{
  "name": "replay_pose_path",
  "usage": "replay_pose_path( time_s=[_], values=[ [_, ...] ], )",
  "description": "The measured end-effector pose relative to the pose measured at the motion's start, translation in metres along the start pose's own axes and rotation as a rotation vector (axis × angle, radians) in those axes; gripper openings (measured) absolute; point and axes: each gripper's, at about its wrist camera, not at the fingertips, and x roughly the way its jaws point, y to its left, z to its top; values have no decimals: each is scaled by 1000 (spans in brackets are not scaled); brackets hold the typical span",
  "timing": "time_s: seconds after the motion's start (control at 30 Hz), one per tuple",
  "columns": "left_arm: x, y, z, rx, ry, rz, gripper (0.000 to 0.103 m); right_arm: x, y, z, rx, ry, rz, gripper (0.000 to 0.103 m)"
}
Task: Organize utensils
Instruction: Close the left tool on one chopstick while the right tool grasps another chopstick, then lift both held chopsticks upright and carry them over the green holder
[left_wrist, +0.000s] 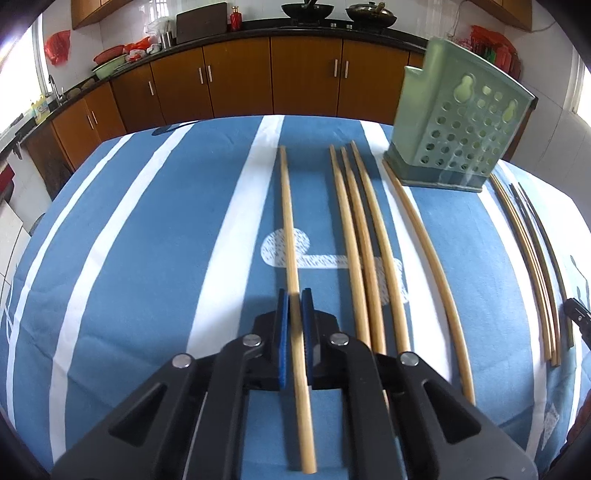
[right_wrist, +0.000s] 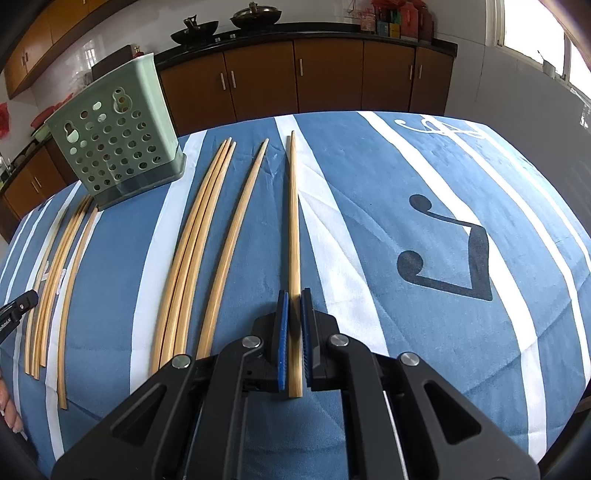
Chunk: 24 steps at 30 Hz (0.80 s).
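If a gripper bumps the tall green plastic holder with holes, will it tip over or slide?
The tall green perforated plastic holder probably tips rather easily: it stands upright, tall over a narrow dark base. It looks empty and thin-walled, so likely light. The blue striped cloth may resist sliding.

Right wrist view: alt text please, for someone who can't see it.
The right gripper is shut on a pair of bamboo chopsticks lying lengthwise on a blue-and-white striped tablecloth. To their left lie more loose chopsticks, and a perforated green utensil holder stands upright at the far left, with kitchen cabinets behind.
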Motion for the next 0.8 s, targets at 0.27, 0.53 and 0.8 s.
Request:
replay_pose_path(
  time_s=[0.27,0.53,0.8],
  values=[
    [11,33,15,-38,-12,73,10,9,-11,11,28,-14,-25,8],
    [2,37,2,-50,-20,76,14,2,-10,1,19,-19,-26,8],
    [-11,35,-17,-50,-29,67,10,-1,-8,-6,0,-28,-28,8]
  ],
)
